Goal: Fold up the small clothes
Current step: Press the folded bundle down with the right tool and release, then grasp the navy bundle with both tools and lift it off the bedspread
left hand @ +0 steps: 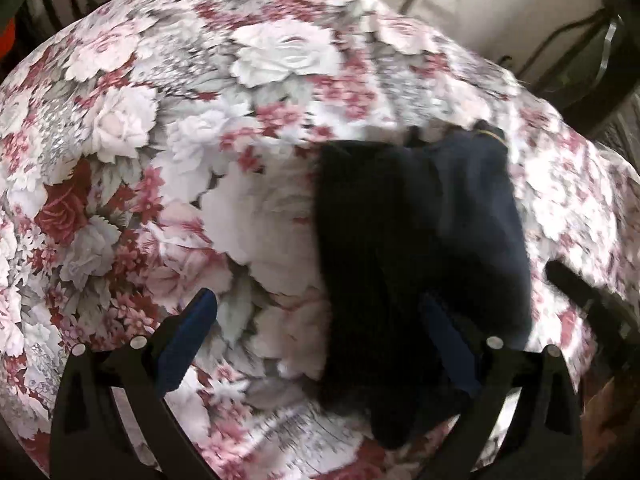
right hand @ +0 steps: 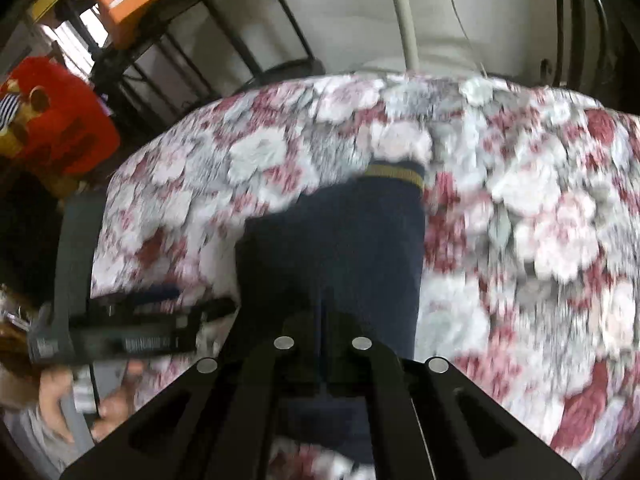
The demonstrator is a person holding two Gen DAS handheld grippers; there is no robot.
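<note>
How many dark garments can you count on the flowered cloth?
2. A black garment lies left of a navy one in the left wrist view, overlapping it; the navy one has a yellowish band. Blur may hide more beneath.

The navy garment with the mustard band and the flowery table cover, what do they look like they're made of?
The navy garment looks like soft matte knit, probably cotton: it drapes limply, and the mustard band at its edge seems ribbed. Motion blur leaves the weave unclear. The floral cover looks like thin printed woven cloth, cotton or polyester, matte and slightly wrinkled where it lies over the table.
</note>
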